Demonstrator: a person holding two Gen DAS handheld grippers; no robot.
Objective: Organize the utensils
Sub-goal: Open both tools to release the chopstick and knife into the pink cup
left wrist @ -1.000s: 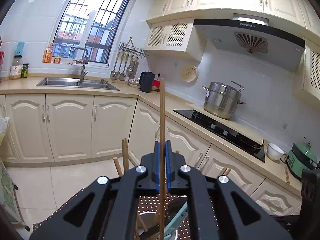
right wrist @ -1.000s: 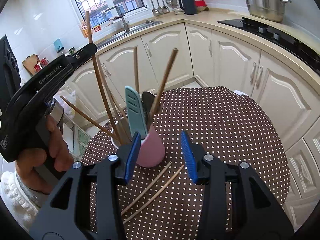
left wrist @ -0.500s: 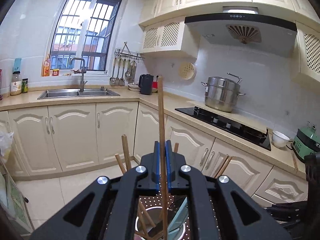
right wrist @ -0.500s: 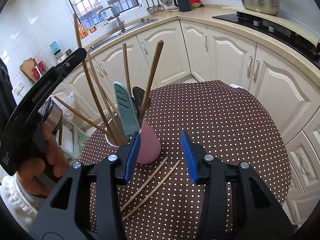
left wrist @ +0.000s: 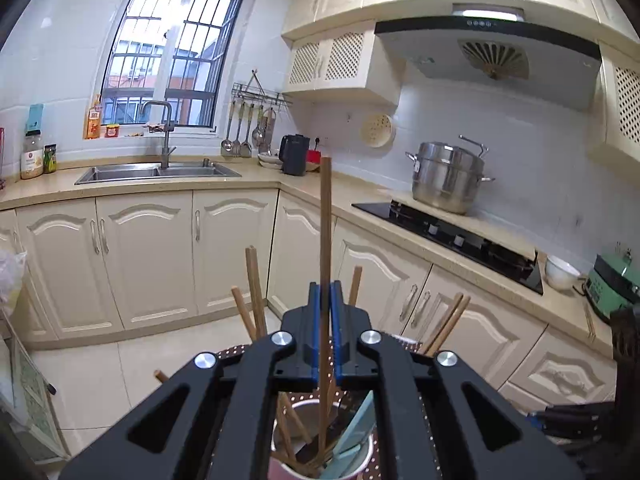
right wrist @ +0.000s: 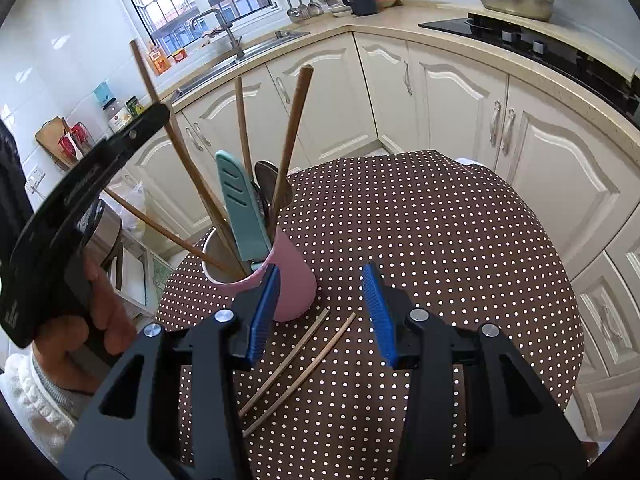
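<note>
My left gripper (left wrist: 325,296) is shut on a brown chopstick (left wrist: 325,220) that stands upright with its lower end inside the pink cup (left wrist: 360,462). The right wrist view shows the same cup (right wrist: 294,284) on the dotted tablecloth, holding several chopsticks, a teal utensil (right wrist: 240,208) and a dark spoon (right wrist: 266,176). The held chopstick (right wrist: 176,136) leans left there, under the left gripper (right wrist: 154,114). My right gripper (right wrist: 320,314) is open and empty, just in front of the cup. Two loose chopsticks (right wrist: 298,364) lie on the cloth between its fingers.
The round table with the brown dotted cloth (right wrist: 440,240) stands in a kitchen corner. Cream cabinets (right wrist: 460,96), a sink (left wrist: 156,172), a hob (left wrist: 448,236) and a steel pot (left wrist: 446,178) line the walls beyond. A green appliance (left wrist: 612,284) sits at the right.
My left gripper has lowered the held chopstick deeper into the cup and tilted up. My right gripper has held still, open.
</note>
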